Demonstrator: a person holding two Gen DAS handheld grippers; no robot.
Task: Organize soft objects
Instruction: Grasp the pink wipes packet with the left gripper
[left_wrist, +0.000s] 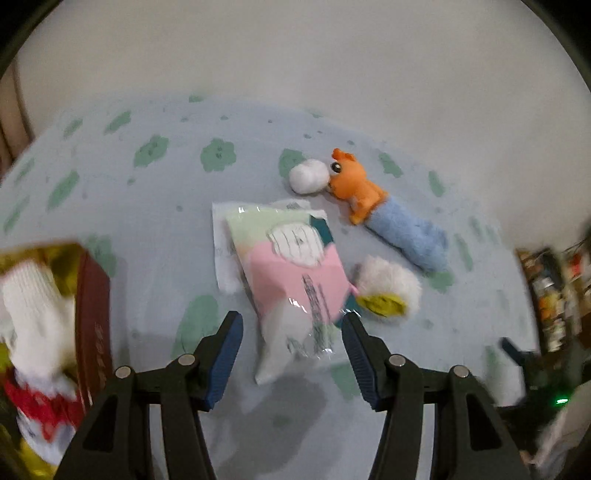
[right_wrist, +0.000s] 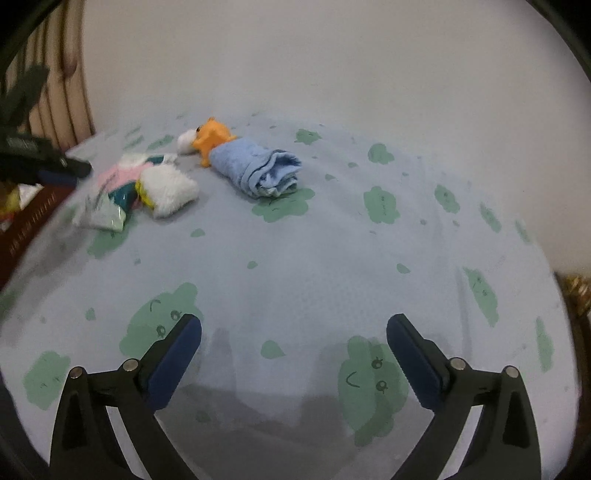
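In the left wrist view my left gripper (left_wrist: 291, 325) is open and empty, its tips on either side of the near end of a plastic-wrapped pink, green and white pack (left_wrist: 291, 266) on the bed. Beyond lie a white fluffy toy with a yellow patch (left_wrist: 388, 291), a rolled blue towel (left_wrist: 410, 236), an orange plush (left_wrist: 356, 186) and a white ball (left_wrist: 308, 176). In the right wrist view my right gripper (right_wrist: 293, 328) is open and empty above bare sheet; the blue towel (right_wrist: 266, 170), orange plush (right_wrist: 212, 138), fluffy toy (right_wrist: 168, 190) and pack (right_wrist: 107, 199) lie far left.
A red box (left_wrist: 92, 314) with gold lining holds white and red knitted items (left_wrist: 33, 314) at the left; it shows at the left edge (right_wrist: 33, 218) of the right wrist view. The bed has a light blue sheet (right_wrist: 295, 258) with green patches. A white wall stands behind.
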